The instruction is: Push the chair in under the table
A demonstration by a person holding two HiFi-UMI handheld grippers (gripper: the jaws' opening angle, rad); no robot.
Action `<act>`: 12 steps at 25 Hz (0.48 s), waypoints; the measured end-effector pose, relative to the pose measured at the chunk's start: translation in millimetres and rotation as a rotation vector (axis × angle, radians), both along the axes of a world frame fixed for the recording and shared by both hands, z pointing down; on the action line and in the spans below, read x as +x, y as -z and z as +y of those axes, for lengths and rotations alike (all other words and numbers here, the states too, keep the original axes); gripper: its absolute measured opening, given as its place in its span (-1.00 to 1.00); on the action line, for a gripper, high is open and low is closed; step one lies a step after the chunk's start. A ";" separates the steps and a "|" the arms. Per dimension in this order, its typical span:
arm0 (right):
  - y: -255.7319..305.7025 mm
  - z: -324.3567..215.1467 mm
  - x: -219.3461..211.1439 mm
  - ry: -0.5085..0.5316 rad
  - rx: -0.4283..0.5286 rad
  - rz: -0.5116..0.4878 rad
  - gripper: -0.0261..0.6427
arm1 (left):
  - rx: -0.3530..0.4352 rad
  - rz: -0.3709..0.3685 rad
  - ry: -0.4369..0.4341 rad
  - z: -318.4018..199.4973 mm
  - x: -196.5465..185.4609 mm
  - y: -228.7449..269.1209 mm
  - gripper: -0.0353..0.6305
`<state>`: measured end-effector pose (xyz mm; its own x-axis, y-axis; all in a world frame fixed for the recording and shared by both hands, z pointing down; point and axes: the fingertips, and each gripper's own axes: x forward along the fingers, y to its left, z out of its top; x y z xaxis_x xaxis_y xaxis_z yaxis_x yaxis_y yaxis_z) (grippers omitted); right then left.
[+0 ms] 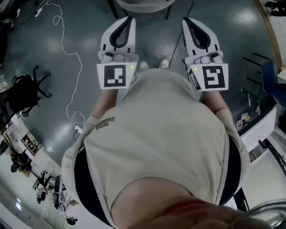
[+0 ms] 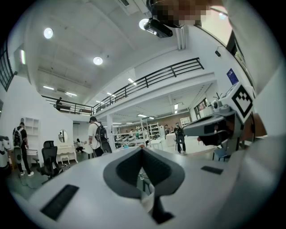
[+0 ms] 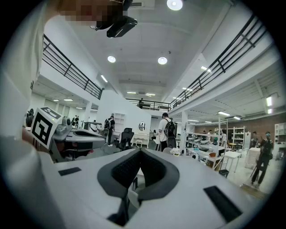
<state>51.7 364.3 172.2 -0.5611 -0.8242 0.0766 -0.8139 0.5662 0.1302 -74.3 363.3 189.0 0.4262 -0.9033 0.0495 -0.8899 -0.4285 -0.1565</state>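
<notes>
Approach step, by appearance: the white two-jaw left gripper [image 1: 128, 20] and right gripper [image 1: 185, 20] are pressed together, empty, level. Next move: advance until they meet the pale rounded chair [image 1: 143, 5] ahead.

The floor [image 1: 53, 85] is a smooth, glossy grey-green coat that throws back pale patches of lamp light. Left of the person's shirt [image 1: 165, 125], itself matt beige cloth with soft creases, a thin white cable [image 1: 79, 56] lies on the floor. Ahead of the shirt, the 2 grippers, left gripper [image 1: 128, 20] and right gripper [image 1: 186, 21], have smooth white plastic shells. Their fingers [image 3: 127, 167] carry dark, matt, finely textured pads.
</notes>
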 end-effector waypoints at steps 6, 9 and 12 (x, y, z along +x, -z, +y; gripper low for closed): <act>-3.0 -6.5 12.4 0.008 0.000 0.004 -0.89 | -0.001 -0.006 0.007 -5.7 12.9 -3.2 -0.86; -5.5 -8.5 15.6 0.010 -0.008 0.004 -0.89 | -0.005 -0.015 0.007 -6.2 16.0 -4.1 -0.86; -8.7 -11.2 20.0 0.009 -0.019 -0.011 -0.89 | -0.008 -0.018 0.008 -7.9 20.7 -5.5 -0.86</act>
